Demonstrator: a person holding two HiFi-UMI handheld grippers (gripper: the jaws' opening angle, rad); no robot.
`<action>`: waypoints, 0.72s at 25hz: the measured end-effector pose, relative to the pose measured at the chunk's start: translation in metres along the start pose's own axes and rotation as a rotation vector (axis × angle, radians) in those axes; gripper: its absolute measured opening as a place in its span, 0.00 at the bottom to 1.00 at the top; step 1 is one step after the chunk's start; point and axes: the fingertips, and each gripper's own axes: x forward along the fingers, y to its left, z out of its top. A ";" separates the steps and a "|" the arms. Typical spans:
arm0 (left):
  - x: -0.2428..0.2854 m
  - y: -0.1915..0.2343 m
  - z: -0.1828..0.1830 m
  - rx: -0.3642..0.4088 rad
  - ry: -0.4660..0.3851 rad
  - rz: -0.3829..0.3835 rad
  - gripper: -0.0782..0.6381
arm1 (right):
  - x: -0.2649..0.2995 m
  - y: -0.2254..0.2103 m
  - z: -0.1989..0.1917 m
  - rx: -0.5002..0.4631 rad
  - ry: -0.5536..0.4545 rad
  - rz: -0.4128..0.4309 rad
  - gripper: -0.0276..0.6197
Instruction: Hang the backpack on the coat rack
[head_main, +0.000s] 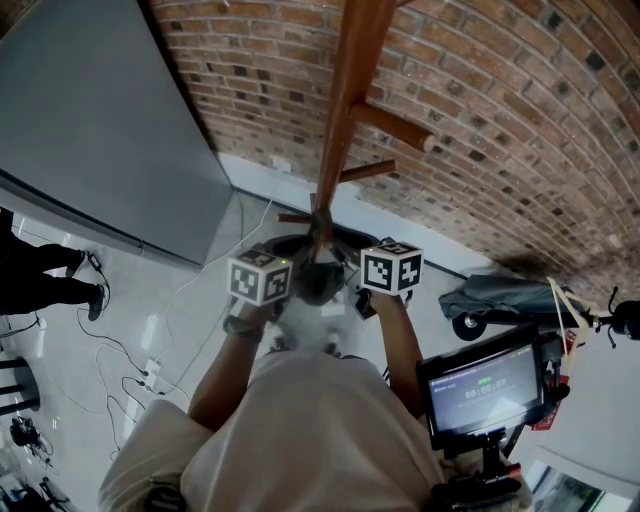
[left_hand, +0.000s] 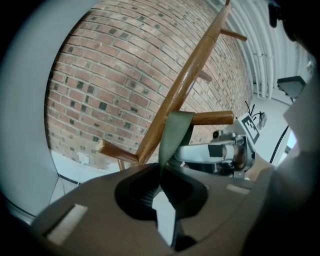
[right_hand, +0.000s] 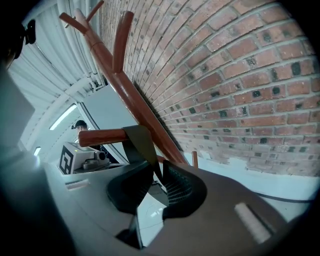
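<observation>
Here the backpack strap (right_hand: 137, 142) hangs between the right tool's (right_hand: 159, 176) parted jaws.

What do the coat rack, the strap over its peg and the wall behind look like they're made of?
The coat rack is probably wood, reddish-brown with a glossy varnish; light streaks shine along it. The strap seems to be woven webbing, dull olive-green and flat, bending limply over the peg; the fibre is unclear. The wall is bare brick, matte, with pale mortar joints.
</observation>
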 end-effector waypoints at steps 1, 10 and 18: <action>0.001 0.000 0.000 0.002 0.000 -0.002 0.12 | 0.000 0.000 0.001 -0.007 -0.001 -0.009 0.13; 0.007 -0.004 -0.002 0.021 0.005 -0.015 0.13 | 0.003 0.000 -0.001 -0.015 -0.001 -0.031 0.14; 0.010 -0.006 -0.004 -0.004 0.003 -0.038 0.15 | 0.002 0.000 0.000 -0.005 -0.029 -0.042 0.14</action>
